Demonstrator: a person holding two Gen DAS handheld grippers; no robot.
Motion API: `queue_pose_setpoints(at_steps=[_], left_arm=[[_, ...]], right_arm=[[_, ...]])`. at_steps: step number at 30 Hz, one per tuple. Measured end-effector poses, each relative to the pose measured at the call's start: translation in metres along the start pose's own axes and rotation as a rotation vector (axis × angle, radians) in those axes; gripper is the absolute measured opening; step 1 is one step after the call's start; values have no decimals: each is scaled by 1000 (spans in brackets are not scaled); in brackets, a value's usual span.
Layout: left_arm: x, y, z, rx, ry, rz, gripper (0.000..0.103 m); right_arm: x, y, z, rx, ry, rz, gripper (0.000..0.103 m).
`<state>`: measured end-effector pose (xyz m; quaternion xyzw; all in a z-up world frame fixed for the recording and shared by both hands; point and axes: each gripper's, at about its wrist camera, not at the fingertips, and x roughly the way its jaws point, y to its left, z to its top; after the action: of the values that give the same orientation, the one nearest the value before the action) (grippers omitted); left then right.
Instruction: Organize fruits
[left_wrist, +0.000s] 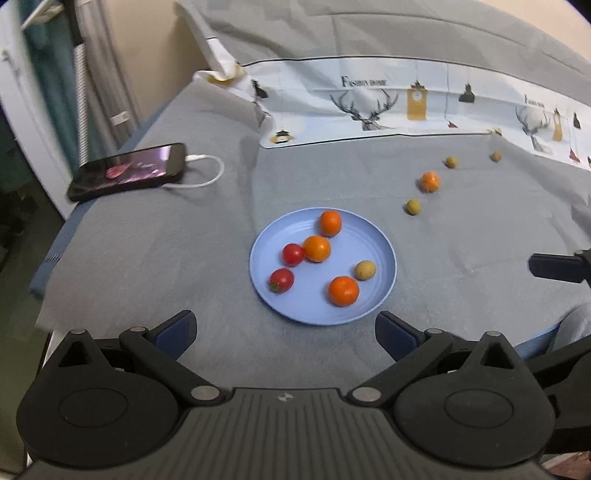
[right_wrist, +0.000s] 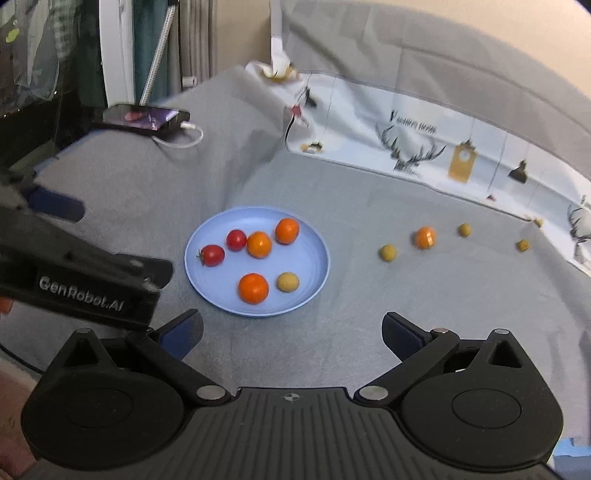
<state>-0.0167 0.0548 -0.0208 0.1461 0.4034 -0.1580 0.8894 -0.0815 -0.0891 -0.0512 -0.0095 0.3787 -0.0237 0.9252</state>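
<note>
A blue plate (left_wrist: 376, 291) (right_wrist: 314, 280) lies on the grey cloth. It holds several fruits: two red tomatoes (left_wrist: 281, 280), three oranges (left_wrist: 343, 291) and one small yellow-green fruit (left_wrist: 365, 270). On the cloth to its right lie one orange (left_wrist: 429, 181) (right_wrist: 424, 237) and three small yellow-green fruits (left_wrist: 413, 206) (right_wrist: 388, 253). My left gripper (left_wrist: 286, 328) is open and empty, just in front of the plate. My right gripper (right_wrist: 291, 332) is open and empty, also in front of the plate.
A black phone (left_wrist: 127, 171) (right_wrist: 147, 117) with a white cable (left_wrist: 207, 173) lies at the far left of the cloth. A patterned white sheet (left_wrist: 388, 99) rises behind. The cloth's left edge drops off. The left gripper's body (right_wrist: 81, 273) fills the right wrist view's left.
</note>
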Motion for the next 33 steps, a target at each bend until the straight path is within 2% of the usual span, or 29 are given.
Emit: queue_pose_setpoints(at_steps=[7,20,33], left_arm=[[-30,4,-10,-46,-34,12,103],[-64,-6,-18,-31,-100,24,103],[-68,-11,-19,-13,-114,32,103]], right_arm=[[-40,0,-15,-2,-66,-30,102],[-88,1,-28,-13,-205,-54,102],[-90,0,-32,9,-216,-49,102]])
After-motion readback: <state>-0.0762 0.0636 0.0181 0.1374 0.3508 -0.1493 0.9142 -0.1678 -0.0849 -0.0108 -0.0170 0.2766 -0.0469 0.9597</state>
